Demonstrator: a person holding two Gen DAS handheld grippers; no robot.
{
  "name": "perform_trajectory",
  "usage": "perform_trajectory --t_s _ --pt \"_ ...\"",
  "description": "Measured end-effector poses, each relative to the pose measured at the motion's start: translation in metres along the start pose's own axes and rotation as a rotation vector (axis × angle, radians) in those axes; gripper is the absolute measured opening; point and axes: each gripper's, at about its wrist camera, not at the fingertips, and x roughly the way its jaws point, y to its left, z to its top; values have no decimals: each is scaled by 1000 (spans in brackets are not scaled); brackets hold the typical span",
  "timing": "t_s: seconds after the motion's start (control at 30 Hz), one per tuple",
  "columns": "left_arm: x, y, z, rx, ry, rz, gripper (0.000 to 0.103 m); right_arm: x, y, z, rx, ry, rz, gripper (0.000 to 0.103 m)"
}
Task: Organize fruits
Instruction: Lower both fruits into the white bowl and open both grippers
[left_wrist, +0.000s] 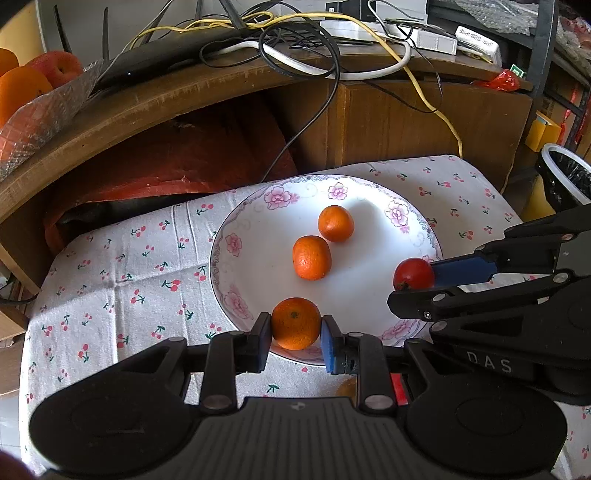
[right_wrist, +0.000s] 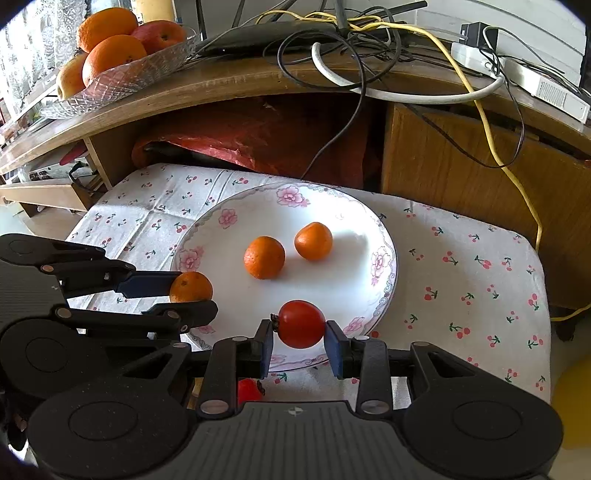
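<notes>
A white plate with a pink flower rim sits on the cherry-print cloth, also seen as the plate in the right wrist view. Two small mandarins lie near its middle, the same pair. My left gripper is shut on a third mandarin over the plate's near rim; this mandarin shows at the plate's left edge. My right gripper is shut on a small red fruit, held over the near rim; the same red fruit appears at the plate's right edge.
A wooden desk rises behind the cloth-covered table, carrying tangled cables and a glass dish of oranges and apples. Another red fruit lies under my right gripper. A bin with a black liner stands at the right.
</notes>
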Motion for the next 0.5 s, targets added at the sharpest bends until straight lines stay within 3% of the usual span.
perform_trajectory --t_s 0.5 --pt "1 1 1 -15 1 3 37 -2 -2 1 8 -9 -14 33"
